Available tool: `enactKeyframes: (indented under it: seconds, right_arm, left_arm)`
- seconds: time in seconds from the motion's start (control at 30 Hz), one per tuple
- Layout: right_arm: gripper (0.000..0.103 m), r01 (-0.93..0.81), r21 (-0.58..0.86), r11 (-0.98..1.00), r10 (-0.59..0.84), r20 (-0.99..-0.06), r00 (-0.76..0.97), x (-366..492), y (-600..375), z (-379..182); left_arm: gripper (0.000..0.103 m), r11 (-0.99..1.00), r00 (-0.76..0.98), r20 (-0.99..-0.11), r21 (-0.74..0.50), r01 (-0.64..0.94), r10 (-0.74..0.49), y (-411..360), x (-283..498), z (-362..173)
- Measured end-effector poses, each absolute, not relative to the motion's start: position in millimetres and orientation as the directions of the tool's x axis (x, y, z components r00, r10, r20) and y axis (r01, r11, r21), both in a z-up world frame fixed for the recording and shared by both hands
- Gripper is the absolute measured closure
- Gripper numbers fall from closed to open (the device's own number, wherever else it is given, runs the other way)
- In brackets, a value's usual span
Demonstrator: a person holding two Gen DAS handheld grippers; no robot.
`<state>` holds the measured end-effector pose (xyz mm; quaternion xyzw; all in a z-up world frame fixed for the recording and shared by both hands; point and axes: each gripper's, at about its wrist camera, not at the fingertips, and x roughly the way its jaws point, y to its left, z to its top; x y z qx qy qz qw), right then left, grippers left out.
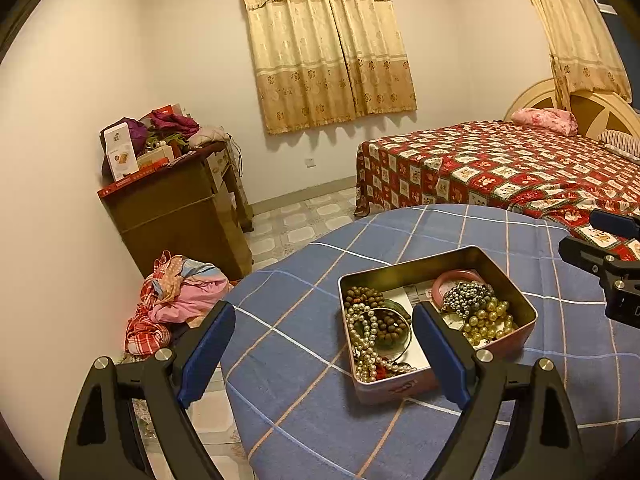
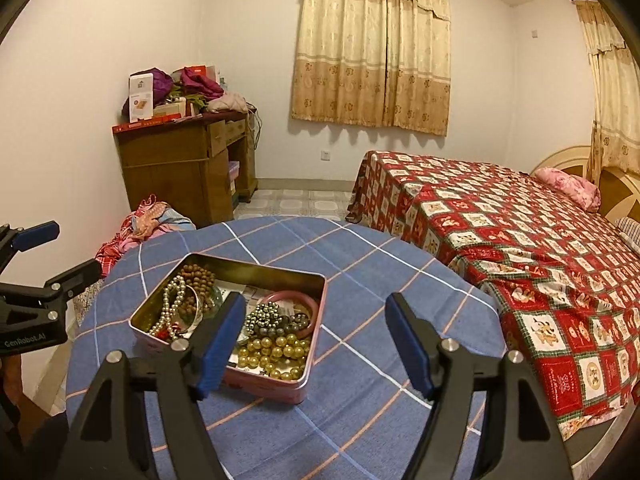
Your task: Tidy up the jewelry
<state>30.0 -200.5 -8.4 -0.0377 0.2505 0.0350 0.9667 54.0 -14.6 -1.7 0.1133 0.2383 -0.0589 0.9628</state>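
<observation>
An open pink tin box (image 1: 516, 336) (image 2: 264, 385) sits on a round table with a blue checked cloth (image 1: 304, 280) (image 2: 360, 248). It holds pearl strands (image 1: 362, 336) (image 2: 170, 308), brown wooden beads (image 1: 362, 295) (image 2: 198, 276), a pink bangle (image 1: 452, 278) (image 2: 310, 304), grey metallic beads (image 1: 466, 296) (image 2: 268, 316) and large gold beads (image 1: 488, 318) (image 2: 276, 350). My left gripper (image 1: 324, 354) is open and empty, hovering near the box's left front. My right gripper (image 2: 316, 346) is open and empty, over the box's right side.
A bed with a red patterned cover (image 1: 500, 168) (image 2: 520, 232) stands right of the table. A wooden desk piled with boxes and clothes (image 1: 176, 200) (image 2: 180, 160) is against the left wall, with a heap of clothes (image 1: 176, 300) (image 2: 144, 220) on the floor.
</observation>
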Motion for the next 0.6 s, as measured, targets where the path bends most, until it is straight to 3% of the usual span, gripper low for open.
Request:
enactKeyframes:
  seconds: [0.6]
  right_arm:
    - [0.026,-0.089,-0.05,0.995,0.053,-0.49,0.87,28.6,-198.6,-6.2]
  left_arm:
    - [0.013,0.965,0.877,-0.476,0.2,0.169,-0.055,-17.0,56.7,-1.6]
